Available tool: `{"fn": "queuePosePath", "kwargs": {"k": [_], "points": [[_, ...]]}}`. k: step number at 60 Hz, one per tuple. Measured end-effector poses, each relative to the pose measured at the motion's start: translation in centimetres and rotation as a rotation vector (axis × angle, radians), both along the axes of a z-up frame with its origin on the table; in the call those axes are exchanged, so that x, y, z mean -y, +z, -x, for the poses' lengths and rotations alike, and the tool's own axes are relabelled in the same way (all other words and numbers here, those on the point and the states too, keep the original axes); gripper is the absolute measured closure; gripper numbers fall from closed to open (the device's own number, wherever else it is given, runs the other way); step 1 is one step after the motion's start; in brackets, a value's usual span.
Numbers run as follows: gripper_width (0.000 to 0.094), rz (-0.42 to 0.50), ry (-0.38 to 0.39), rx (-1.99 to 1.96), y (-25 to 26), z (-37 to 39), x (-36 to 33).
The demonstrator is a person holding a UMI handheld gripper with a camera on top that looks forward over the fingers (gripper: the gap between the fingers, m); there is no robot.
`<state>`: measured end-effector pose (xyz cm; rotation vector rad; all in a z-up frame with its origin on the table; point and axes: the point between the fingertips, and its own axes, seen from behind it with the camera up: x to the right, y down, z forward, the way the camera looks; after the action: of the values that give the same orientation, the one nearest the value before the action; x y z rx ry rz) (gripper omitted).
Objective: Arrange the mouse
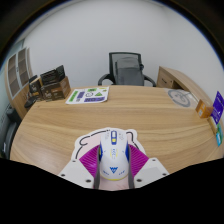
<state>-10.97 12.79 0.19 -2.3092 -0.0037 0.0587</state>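
Gripping looks like the step in hand: the claw (113, 170) has its two fingers set narrow around a white mouse (113, 156), magenta pads (89, 160) against its left and right flanks, so I read it as holding the mouse. No gap shows at either side. Mouse sits between the fingers, nose pointing away, its back end toward the claw body; can't tell if it is lifted or resting on the tabletop (60, 125).

Outward from there: bare wooden tabletop ahead, then a printed sheet (88, 96) lying flat near the far edge. Black office chair (129, 70) stands beyond that edge. A dark box (46, 86) stands at the far left, a round white item (181, 97) lies far right, and a blue card (216, 108) stands at the right edge.

Next move, my guess: carry the mouse to its spot on the tabletop, square it up, then release. Needs a steady hold, since the rounded shell could slip sideways.
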Motion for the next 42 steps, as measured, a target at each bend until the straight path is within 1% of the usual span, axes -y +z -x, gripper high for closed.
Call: {"fn": "queuePosePath", "kwargs": {"k": [5, 9, 12, 14, 17, 20, 22, 25, 26, 29, 42], "points": [[0.0551, 0.024, 0.005, -0.02, -1.0, 0.3, -0.1], [0.0549, 0.014, 0.019, 0.015, -1.2, 0.3, -0.3], [0.0546, 0.02, 0.013, 0.017, -1.3, 0.4, -0.2], [0.0511, 0.025, 0.01, 0.011, -1.3, 0.4, -0.2], [0.045, 0.031, 0.011, 0.015, -1.2, 0.4, -0.3], [0.0389, 0.062, 0.016, 0.017, -1.3, 0.5, 0.3], [0.0295, 0.077, 0.01, 0.012, -1.2, 0.6, 0.9], [0.0099, 0.05, 0.007, -0.002, 0.0, 1.1, 1.5], [0.0082, 0.035, 0.002, -0.003, 0.6, 1.1, 1.7], [0.0107, 0.007, -0.004, -0.007, 2.0, 1.7, 2.7], [0.0103, -0.066, -0.117, -0.029, 8.1, 3.6, 10.8]]}}
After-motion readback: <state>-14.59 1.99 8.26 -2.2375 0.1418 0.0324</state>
